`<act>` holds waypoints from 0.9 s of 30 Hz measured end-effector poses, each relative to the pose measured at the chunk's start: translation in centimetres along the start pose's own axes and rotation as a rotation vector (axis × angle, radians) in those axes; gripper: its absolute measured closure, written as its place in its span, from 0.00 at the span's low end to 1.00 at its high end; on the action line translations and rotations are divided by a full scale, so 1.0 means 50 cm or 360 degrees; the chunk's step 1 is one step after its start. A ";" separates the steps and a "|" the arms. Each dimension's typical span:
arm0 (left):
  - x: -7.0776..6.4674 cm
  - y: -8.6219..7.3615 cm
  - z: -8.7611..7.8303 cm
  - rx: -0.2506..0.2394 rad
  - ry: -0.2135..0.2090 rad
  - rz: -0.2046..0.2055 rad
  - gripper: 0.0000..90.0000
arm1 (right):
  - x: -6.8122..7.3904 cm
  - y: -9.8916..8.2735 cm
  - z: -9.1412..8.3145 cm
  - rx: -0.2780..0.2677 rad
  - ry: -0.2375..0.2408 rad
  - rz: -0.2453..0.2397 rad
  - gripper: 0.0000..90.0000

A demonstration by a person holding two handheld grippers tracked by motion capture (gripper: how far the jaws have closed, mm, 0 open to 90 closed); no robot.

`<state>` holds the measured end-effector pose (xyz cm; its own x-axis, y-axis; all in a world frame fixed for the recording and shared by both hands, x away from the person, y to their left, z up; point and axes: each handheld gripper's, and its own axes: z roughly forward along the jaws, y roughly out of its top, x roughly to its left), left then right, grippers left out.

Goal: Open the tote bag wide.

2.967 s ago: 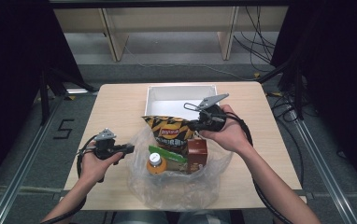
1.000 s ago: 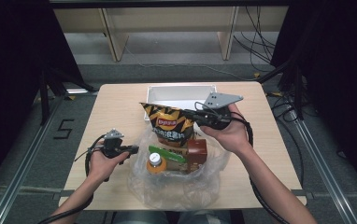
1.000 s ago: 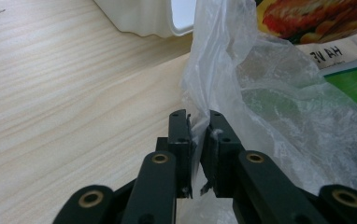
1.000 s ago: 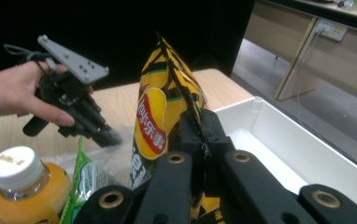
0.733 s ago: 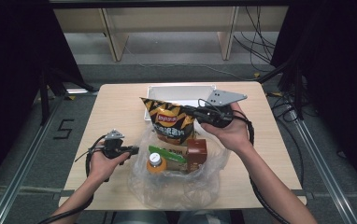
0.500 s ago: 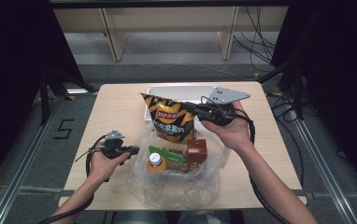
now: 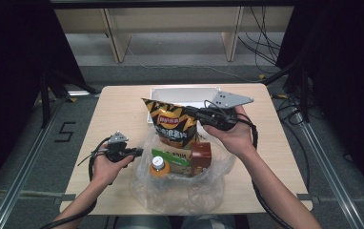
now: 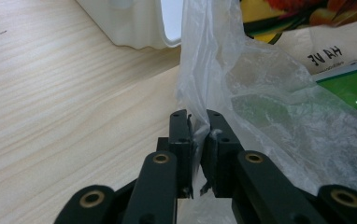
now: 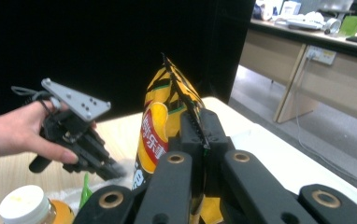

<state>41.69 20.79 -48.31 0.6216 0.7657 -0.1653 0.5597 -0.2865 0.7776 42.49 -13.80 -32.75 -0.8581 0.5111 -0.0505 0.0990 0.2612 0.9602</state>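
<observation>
A yellow and black chip bag (image 7: 170,125) hangs upright over the mouth of a clear plastic bag (image 7: 180,193). My right gripper (image 7: 193,113) is shut on the chip bag's top edge; in the right gripper view the jaws (image 9: 197,126) pinch the chip bag's (image 9: 160,121) crimped seam. My left gripper (image 7: 139,151) is shut on the plastic bag's left rim, and the film (image 8: 260,93) is clamped between its jaws (image 8: 196,128). Inside the plastic bag sit an orange bottle (image 7: 159,167), a green pack (image 7: 173,157) and a brown carton (image 7: 201,156).
A white tray (image 7: 185,92) stands on the wooden table (image 7: 118,109) just behind the chip bag, also seen as the tray (image 8: 130,23) close ahead of the left jaws. Bare tabletop lies to the left and right of the plastic bag.
My right gripper has lifted the chip bag higher out of the plastic bag and carried it slightly back toward the tray. The left hand keeps holding the bag's rim in place.
</observation>
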 end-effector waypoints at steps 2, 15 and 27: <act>-0.002 0.000 0.001 -0.0005 0.0003 -0.0003 0.91 | 0.001 0.007 -0.005 -0.0035 -0.0005 -0.0001 1.00; -0.004 -0.001 0.004 0.0007 0.0018 0.0002 0.90 | 0.001 0.049 -0.032 -0.0182 -0.0056 -0.0041 1.00; -0.002 -0.003 -0.003 -0.0004 0.0045 0.0016 0.78 | -0.014 0.068 -0.045 -0.0231 -0.0110 -0.0046 1.00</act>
<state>41.46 20.83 -48.34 0.6114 0.7788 -0.1405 0.5523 -0.2928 0.7805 42.31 -15.11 -28.84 -0.8221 0.5618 -0.0925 -0.0034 0.1577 0.9875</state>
